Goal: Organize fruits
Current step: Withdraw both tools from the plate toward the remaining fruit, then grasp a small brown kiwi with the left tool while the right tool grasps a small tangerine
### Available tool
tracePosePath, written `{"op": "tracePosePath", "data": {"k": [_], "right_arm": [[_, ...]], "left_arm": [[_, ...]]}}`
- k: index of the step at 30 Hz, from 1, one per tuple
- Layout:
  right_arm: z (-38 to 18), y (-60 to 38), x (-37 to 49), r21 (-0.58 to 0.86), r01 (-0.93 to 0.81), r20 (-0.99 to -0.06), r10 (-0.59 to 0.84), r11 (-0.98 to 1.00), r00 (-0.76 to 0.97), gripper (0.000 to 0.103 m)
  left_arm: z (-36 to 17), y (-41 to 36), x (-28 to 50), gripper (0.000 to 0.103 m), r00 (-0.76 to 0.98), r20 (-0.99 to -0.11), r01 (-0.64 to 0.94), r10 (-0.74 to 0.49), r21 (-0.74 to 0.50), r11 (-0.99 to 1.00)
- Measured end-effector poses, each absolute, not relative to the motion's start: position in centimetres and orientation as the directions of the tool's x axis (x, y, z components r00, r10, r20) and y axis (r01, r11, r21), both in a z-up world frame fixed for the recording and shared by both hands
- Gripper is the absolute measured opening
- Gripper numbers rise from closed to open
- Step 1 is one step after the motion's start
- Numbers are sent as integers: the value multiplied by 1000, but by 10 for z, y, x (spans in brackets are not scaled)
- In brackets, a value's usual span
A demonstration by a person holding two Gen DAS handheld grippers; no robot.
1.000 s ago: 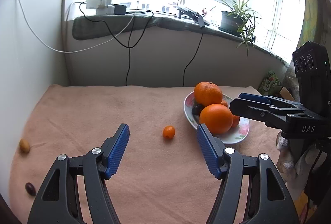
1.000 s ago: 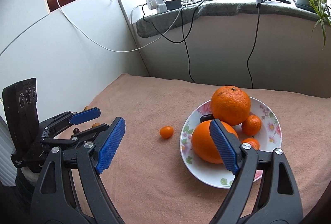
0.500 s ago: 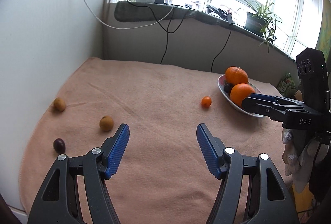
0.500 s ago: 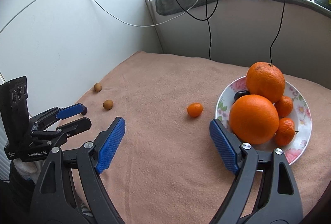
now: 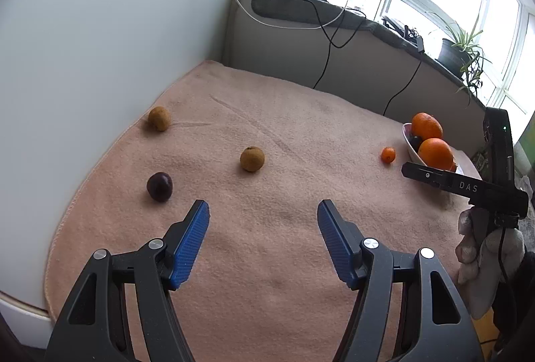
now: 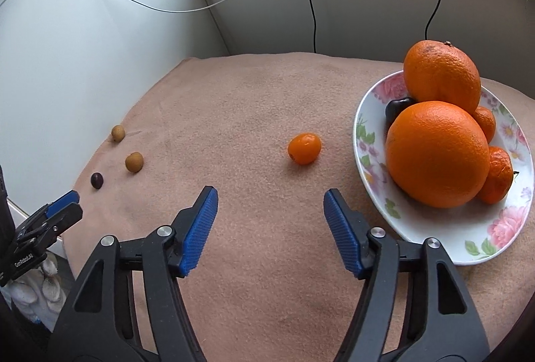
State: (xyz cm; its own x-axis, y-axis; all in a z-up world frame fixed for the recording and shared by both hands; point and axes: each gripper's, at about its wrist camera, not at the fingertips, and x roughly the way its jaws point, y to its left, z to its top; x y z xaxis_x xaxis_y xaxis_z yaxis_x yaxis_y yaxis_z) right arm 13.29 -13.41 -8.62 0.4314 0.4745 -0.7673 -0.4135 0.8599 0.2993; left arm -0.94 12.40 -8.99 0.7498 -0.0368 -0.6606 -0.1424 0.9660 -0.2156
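A floral plate [image 6: 474, 238] at the right holds two big oranges [image 6: 438, 154], small tangerines and a dark fruit. A small kumquat [image 6: 304, 148] lies on the pink cloth left of it; it also shows in the left wrist view [image 5: 388, 154]. At the left lie two brown fruits [image 5: 252, 158] [image 5: 159, 118] and a dark plum [image 5: 159, 186]. My left gripper [image 5: 262, 216] is open and empty, just short of the plum and the nearer brown fruit. My right gripper [image 6: 270, 205] is open and empty, short of the kumquat.
A white wall [image 5: 83, 61] borders the cloth on the left. A low ledge with cables [image 5: 321, 24] and a potted plant [image 5: 458, 54] runs along the back. The cloth's front left edge [image 5: 53, 261] is close to my left gripper.
My left gripper has swung left and down towards the plum and brown fruits. My right gripper has dropped closer to the cloth, towards the kumquat. Both stay open.
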Motion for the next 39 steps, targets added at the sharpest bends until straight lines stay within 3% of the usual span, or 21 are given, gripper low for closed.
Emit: {"op": "tracePosePath", "data": {"k": [5, 12, 31, 35, 39], "right_arm": [[-94, -132, 145, 304, -360, -783, 446, 882, 433, 52], [-93, -118, 152, 231, -335, -798, 375, 914, 473, 48], [-104, -82, 175, 35, -353, -820, 229, 935, 524, 45], [-102, -89, 179, 48, -341, -811, 236, 939, 536, 26], [-102, -90, 181, 58, -350, -807, 250, 935, 535, 26]], "left_arm": [[-93, 130, 2, 67, 747, -664, -131, -39, -204, 970], [-98, 129, 30, 61, 727, -684, -94, -54, -177, 980], [-117, 135, 75, 58, 663, -743, -68, -90, -179, 981], [-121, 133, 79, 56, 651, -754, -67, -85, -169, 983], [-123, 135, 80, 45, 652, -754, -74, -76, -163, 984]]}}
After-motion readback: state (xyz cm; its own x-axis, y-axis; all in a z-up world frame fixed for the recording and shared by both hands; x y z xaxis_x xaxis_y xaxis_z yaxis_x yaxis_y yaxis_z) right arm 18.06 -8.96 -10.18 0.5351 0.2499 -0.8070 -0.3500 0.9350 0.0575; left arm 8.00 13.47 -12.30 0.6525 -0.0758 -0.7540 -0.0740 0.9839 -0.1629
